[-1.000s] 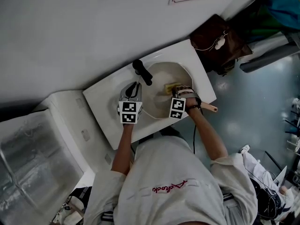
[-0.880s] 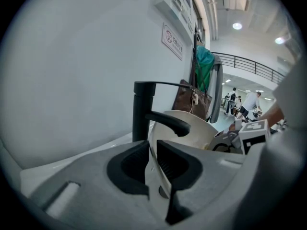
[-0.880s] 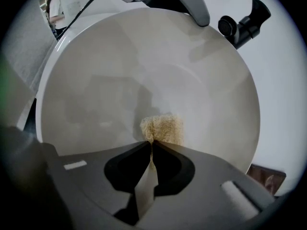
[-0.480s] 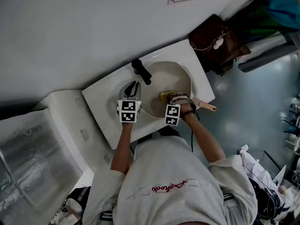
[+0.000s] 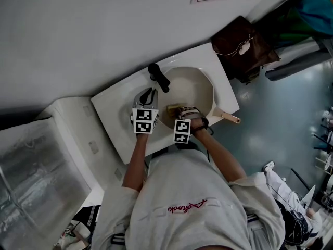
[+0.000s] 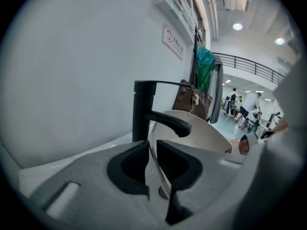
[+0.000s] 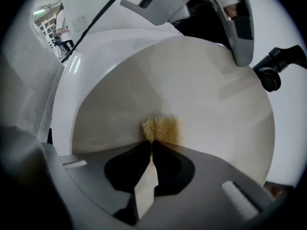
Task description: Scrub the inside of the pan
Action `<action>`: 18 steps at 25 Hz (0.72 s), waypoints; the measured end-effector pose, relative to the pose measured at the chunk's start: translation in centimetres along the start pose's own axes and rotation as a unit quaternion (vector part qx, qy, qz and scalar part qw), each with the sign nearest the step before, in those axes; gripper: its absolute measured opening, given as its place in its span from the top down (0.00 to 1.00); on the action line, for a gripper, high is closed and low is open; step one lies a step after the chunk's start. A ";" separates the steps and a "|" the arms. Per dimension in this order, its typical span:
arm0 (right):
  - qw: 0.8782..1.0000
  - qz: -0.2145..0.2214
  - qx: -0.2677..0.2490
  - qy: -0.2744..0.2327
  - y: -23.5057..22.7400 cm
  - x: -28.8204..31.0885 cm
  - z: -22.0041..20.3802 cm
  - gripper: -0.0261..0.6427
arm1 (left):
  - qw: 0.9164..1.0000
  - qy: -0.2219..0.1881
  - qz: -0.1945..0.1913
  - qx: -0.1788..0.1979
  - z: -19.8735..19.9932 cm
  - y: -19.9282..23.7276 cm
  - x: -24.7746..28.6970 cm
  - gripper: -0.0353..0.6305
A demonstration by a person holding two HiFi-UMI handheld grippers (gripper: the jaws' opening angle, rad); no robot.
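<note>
pan (image 5: 196, 87) rim sits clamped in the left hand-held gripper (image 5: 149, 94).

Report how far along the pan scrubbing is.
Done: the pan sits in the sink, the left gripper clamps its rim, and the right gripper grips a yellow sponge. In hand: the sponge presses against the pan's inner wall. Left: the rest of the inside. It looks pale with no obvious grime, so how much scrubbing remains cannot be told.
</note>
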State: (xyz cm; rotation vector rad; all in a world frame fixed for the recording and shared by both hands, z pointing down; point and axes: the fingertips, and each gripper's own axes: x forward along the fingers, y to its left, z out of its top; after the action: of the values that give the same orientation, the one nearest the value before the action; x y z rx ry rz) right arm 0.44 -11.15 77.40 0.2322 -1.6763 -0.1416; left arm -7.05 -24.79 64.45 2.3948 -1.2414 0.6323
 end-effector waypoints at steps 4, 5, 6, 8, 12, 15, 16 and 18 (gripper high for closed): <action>1.000 -0.004 0.010 -0.010 -1.2 0.0 1.5 0.92 | 1.000 -0.002 -0.001 0.000 0.1 0.1 0.2 0.87; 1.000 -0.006 0.010 -0.011 -1.5 0.0 1.8 0.92 | 1.000 -0.003 -0.002 0.000 0.0 0.1 0.2 0.87; 1.000 -0.008 0.009 -0.012 -1.8 0.0 2.1 0.92 | 1.000 -0.003 -0.002 0.000 0.0 0.1 0.3 0.87; 1.000 -0.013 0.008 -0.014 -2.5 0.0 2.6 0.92 | 1.000 -0.002 -0.003 -0.001 0.1 0.1 0.3 0.87; 1.000 -0.024 0.009 -0.016 -4.1 0.0 3.5 0.92 | 1.000 0.001 -0.004 -0.001 0.1 0.1 0.3 0.87; 0.999 -0.031 0.008 -0.018 -5.3 0.0 3.9 0.92 | 1.000 -0.001 -0.004 0.000 0.0 0.2 0.3 0.87; 0.999 -0.033 0.008 -0.019 -5.7 0.0 4.0 0.92 | 1.000 -0.002 -0.004 0.000 0.0 0.2 0.4 0.87; 0.999 -0.037 0.008 -0.020 -6.5 0.0 4.0 0.92 | 1.000 -0.002 -0.004 0.000 0.0 0.2 0.5 0.87</action>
State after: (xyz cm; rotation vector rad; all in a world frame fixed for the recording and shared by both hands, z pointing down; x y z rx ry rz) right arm -3.04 -17.60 75.43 0.3050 -1.7088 -0.1897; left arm -7.00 -25.22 64.73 2.4004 -1.2329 0.6255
